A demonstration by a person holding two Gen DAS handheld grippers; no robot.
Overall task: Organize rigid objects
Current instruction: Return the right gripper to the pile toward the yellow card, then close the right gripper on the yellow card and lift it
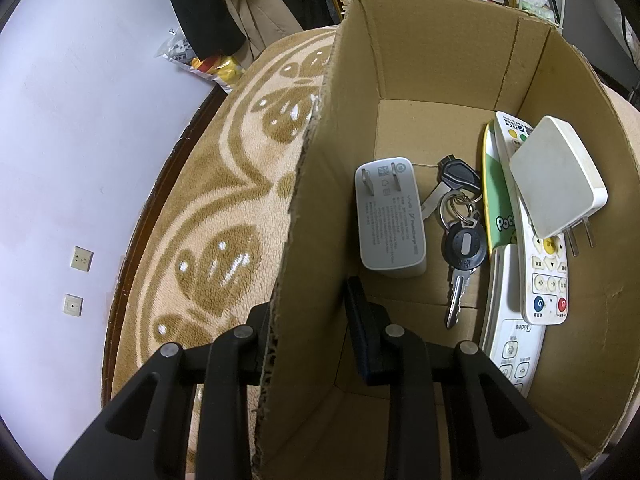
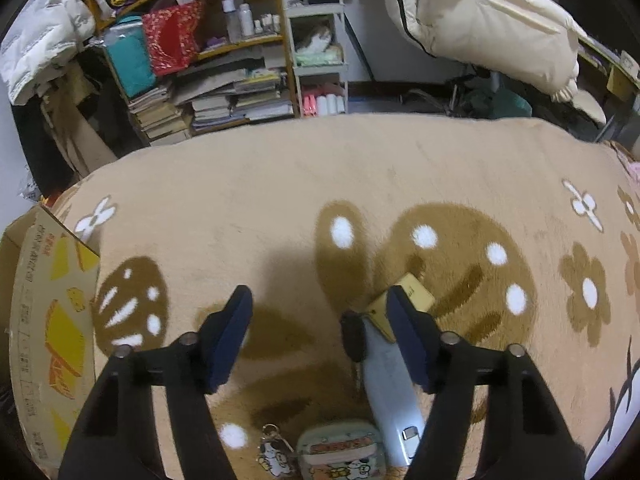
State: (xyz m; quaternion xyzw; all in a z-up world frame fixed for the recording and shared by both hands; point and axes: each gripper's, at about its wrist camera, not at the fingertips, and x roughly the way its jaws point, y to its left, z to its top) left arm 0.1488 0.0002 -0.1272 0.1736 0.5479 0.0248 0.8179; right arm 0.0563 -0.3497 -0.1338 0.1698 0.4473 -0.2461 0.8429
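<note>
1. Cardboard box [image 1: 340,128]: its left wall stands between the left gripper [image 1: 310,332]'s two fingers [image 1: 362,320], one outside and one inside; they straddle the wall, and I cannot tell whether they press on it.
2. Ahead of the inner finger, on the box floor, lies a grey charger [image 1: 390,218], prongs up.
3. Right of it is a bunch of keys [image 1: 460,236] with black heads.
4. Further right, along the far wall, two white remotes [image 1: 540,276] lie stacked over a green-and-white card, and a white plug adapter [image 1: 556,178] rests on top of them.
5. The box sits on a beige blanket [image 1: 224,184] with brown patterns.
6. The right gripper [image 2: 320,328] hangs over the same blanket, its fingers [image 2: 230,332] spread wide and holding nothing.
7. Just beside its right finger lie a yellow box [image 2: 416,292], a silver-grey device [image 2: 390,388] and a black car key [image 2: 354,340], touching one another.
8. Nearer the wrist sits a small cartoon-printed case [image 2: 340,452] with a keyring charm [image 2: 274,458] beside it.
</note>
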